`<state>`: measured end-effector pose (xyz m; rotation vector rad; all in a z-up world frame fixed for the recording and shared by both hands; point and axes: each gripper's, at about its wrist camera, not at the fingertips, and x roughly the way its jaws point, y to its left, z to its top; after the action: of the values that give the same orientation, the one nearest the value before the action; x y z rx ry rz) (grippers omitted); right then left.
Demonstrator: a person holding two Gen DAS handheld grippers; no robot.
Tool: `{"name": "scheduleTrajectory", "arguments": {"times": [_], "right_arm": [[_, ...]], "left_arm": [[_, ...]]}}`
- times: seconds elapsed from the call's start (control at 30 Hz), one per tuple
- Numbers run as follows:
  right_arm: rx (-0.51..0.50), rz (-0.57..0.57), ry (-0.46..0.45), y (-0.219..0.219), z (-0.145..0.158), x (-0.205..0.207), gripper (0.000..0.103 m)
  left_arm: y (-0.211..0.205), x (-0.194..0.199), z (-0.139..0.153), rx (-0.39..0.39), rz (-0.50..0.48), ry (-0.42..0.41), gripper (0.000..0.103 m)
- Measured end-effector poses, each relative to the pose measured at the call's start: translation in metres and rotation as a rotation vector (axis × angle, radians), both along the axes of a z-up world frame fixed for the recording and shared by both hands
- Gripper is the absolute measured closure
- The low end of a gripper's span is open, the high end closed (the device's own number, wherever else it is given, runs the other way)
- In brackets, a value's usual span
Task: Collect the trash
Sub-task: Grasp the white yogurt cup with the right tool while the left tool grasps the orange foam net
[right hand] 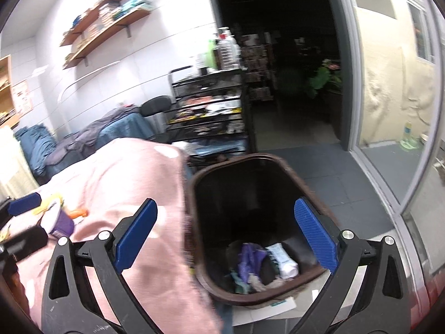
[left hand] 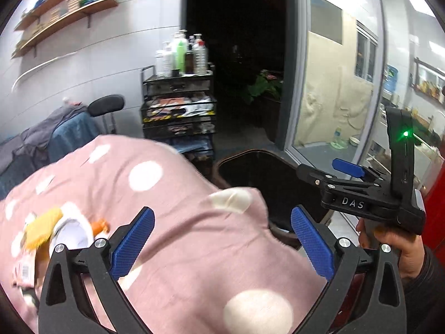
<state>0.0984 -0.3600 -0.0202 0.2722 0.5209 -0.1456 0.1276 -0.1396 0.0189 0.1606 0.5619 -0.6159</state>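
A: What are the two grippers doing?

B: The left gripper (left hand: 222, 239) hangs over a pink dotted blanket (left hand: 172, 200), jaws spread wide and holding nothing. The right gripper (right hand: 225, 236) is over the brown bin (right hand: 194, 183), jaws also wide apart and empty.

A: Where is the trash?

B: Some lies on the blanket at the left: a purple cup (right hand: 59, 221) with a white rim, a yellow wrapper (left hand: 41, 229) and a small orange piece (left hand: 100, 226) just beside it. They are blurred, so I cannot tell more about them. In the bin there is already a purple wrapper (right hand: 250, 258), a white tube (right hand: 282, 260) and some crumpled scraps.

A: And the bin itself?

B: It stands on the floor right against the blanket's edge, upright and open at the top.

A: Anything behind?

B: A black wire cart (left hand: 178, 105) with bottles (left hand: 180, 53) on top, beside a dark doorway (left hand: 239, 55); wooden shelves (left hand: 64, 8) on the wall.
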Motion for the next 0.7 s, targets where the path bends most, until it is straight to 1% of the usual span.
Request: {"name": "scheduleTrajectory", "arguments": {"times": [0.17,0.27,0.37,0.47,0.57,0.67,0.7], "right_arm": [[-0.021,0.114,0.009,0.037,0.002,0.013,0.006],[-0.041,0.201,0.016,0.065,0.005,0.023,0.006],[-0.051,0.28,0.025,0.089,0.006,0.031,0.006],[-0.07,0.362,0.031,0.119,0.006,0.039,0.006],[-0.081,0.446,0.05,0.147,0.006,0.048,0.006],[-0.1,0.529,0.072,0.176,0.006,0.06,0.006],[-0.121,0.568,0.084,0.19,0.006,0.064,0.006]], "left_arm": [[0.036,-0.003,-0.008,-0.024,0.105,0.019,0.005],[0.061,-0.006,-0.014,-0.04,0.166,0.036,0.005],[0.089,-0.009,-0.022,-0.026,0.245,0.045,0.006],[0.122,-0.01,-0.028,-0.005,0.35,0.05,0.006],[0.16,-0.01,-0.033,-0.003,0.454,0.062,0.006],[0.203,-0.015,-0.037,-0.018,0.574,0.079,0.006],[0.219,-0.017,-0.038,-0.027,0.621,0.085,0.006]]}}
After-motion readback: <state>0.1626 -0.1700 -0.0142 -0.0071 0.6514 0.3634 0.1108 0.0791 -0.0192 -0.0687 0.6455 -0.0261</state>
